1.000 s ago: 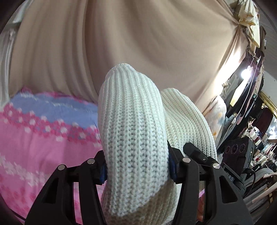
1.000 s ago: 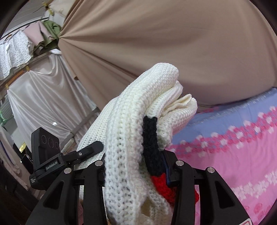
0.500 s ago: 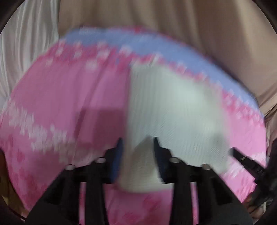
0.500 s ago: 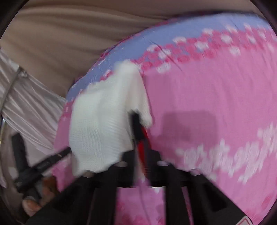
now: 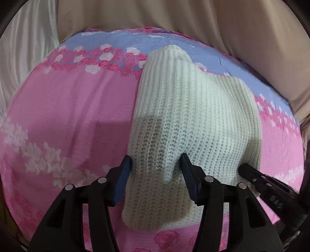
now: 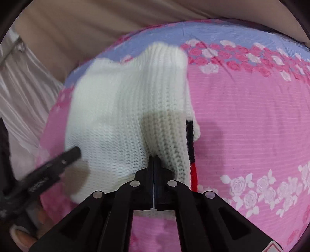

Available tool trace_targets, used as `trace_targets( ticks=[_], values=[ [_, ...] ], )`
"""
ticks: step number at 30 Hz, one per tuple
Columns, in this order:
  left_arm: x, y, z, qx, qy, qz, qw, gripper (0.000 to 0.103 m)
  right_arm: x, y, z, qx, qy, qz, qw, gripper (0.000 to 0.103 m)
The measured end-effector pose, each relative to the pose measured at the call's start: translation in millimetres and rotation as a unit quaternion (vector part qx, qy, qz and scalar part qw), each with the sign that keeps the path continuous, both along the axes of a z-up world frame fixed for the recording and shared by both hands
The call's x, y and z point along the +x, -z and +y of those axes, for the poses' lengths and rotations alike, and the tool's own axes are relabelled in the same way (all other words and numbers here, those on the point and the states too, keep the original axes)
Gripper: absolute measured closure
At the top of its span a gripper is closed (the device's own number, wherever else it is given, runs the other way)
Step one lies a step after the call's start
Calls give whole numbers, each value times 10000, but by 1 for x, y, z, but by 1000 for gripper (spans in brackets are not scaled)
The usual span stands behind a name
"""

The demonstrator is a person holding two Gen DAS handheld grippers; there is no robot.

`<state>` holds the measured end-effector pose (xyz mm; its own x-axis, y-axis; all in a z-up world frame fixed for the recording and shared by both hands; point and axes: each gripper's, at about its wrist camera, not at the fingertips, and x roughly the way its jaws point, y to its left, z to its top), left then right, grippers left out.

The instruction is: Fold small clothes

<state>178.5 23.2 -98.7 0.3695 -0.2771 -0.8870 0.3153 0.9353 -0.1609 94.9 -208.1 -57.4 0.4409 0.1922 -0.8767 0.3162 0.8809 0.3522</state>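
A cream knitted sweater (image 5: 193,120) lies folded over on the pink rose-print bedsheet (image 5: 67,116). My left gripper (image 5: 155,160) points down at its near left part; its jaws are opening, with a raised ridge of the knit between the blue pads (image 5: 124,174), which do not squeeze it. In the right wrist view the sweater (image 6: 120,108) shows a black and red trim strip (image 6: 190,147) along its right edge. My right gripper (image 6: 154,159) is shut, its tips resting on the knit beside that strip, and no fabric shows between them.
A blue band with roses (image 5: 116,42) runs along the sheet's far side, with beige curtains (image 5: 174,15) behind. The right gripper's black body (image 5: 267,184) shows at the left view's right edge. A hand (image 6: 23,234) holding the left gripper (image 6: 58,166) shows at the right view's left.
Both grippers came down from the air, where they held the sweater up, to the bed. The sweater now lies on the sheet. The right jaws have closed fully; the left jaws have widened.
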Motion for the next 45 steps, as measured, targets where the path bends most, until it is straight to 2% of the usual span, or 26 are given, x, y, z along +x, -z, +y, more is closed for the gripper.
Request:
trace_targets(
  ticks=[3,4,6,7,9,11,13,14,16,17,20,21,22,24,26,29,32,34,39,45],
  values=[
    [-5,-13,1,116,115,-342,9993,52,-7,-27,16,-387,-190,-353,9984,99],
    [-4,-11,0,147,165,-328,9992,52,-5,-20,20,-485,-273,-244,9982,99],
    [-2,-5,-1,169,164,-223,9995,52,1,15,25,-632,-372,158,9972,103],
    [-2,-6,-2,168,182,-212,9995,52,-1,20,25,-598,-372,45,9975,103],
    [-8,-15,-3,243,241,-339,9988,53,-3,6,25,-516,-241,-26,9984,102],
    [-19,-27,0,295,277,-549,9977,53,-12,-17,27,-455,-157,-293,9984,94],
    [-28,-39,5,301,288,-724,9965,51,-26,-39,28,-532,-143,-504,9972,93],
    [-33,-44,9,300,265,-822,9958,49,-32,-47,28,-548,-114,-559,9969,89],
    [-44,-57,14,325,255,-1099,9931,44,-48,-58,30,-575,-36,-630,9963,71],
    [-50,-63,16,366,241,-1295,9906,37,-56,-61,31,-612,29,-672,9959,59],
    [-76,-88,22,516,219,-2012,9779,18,-81,-71,35,-697,157,-833,9940,55],
    [-84,-95,25,537,206,-2208,9736,16,-86,-73,37,-721,188,-858,9935,52],
    [-89,-99,26,546,202,-2320,9710,10,-92,-75,38,-770,232,-887,9928,50],
    [-104,-111,31,491,253,-2610,9638,8,-105,-81,44,-888,298,-993,9906,40],
    [-116,-120,34,418,269,-2720,9610,5,-115,-85,49,-1033,352,-1100,9879,34],
    [-127,-127,38,347,229,-2760,9603,5,-126,-88,55,-1081,396,-1199,9861,31],
    [-136,-123,40,809,-113,-2705,9592,5,-134,-89,60,-1139,464,-1171,9855,26],
    [-140,-117,41,948,-184,-2667,9589,5,-140,-87,64,-1149,469,-1117,9860,26],
    [-141,-94,44,740,72,-1940,9782,5,-150,-81,71,-1219,524,-901,9871,25],
    [-138,-72,45,816,144,-1409,9866,5,-157,-72,71,-1276,665,-611,9877,25]
  ],
)
